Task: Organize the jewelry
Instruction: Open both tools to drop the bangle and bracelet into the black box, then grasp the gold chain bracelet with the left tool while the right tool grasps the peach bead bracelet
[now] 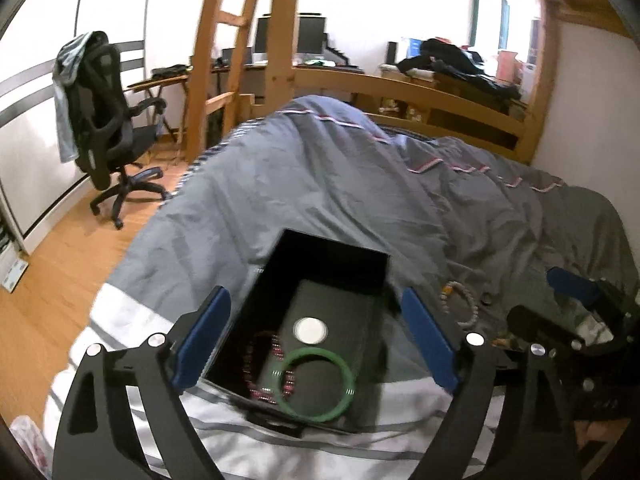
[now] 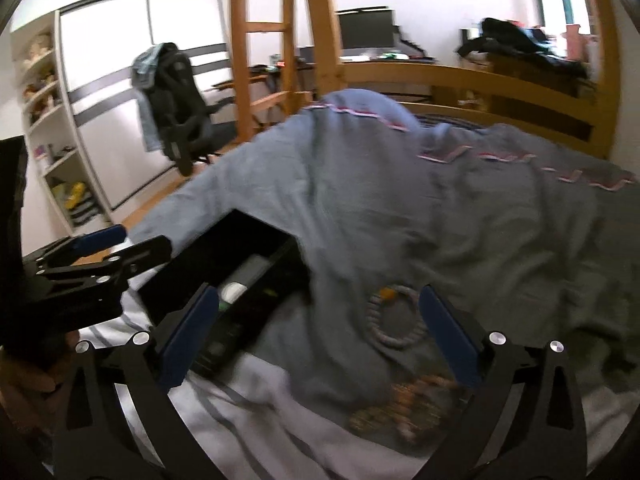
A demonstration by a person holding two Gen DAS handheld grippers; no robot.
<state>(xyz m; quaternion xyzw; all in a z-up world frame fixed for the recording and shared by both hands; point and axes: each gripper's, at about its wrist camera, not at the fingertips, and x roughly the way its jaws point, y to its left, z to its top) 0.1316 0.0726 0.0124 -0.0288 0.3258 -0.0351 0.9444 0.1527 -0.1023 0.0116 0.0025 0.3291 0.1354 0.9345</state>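
Blue-padded fingers of the left gripper fill the bottom of the left wrist view, spread wide to either side of an open black box without pressing on it; nothing is pinched. That box rests on the grey duvet of a bed, where the duvet meets a white striped sheet. Inside it lies a dark flat insert with a round white disc on top, a green bangle leaning across the near end, and a string of red and dark beads partly under the bangle along the left inner side. Just right of the box, outside it, a pale beaded bracelet lies on the duvet, with a small dark item beside it that is too blurred to name. From the right wrist view the right gripper also stands fully spread and empty, its fingers framing that same pale beaded bracelet, which lies on the cloth between them and apart from both pads. Nearer the camera a heap of brownish beads sits on the bedding, blurred. At the left of this view, the black box shows its open top, with the left gripper beside it, held in a hand.
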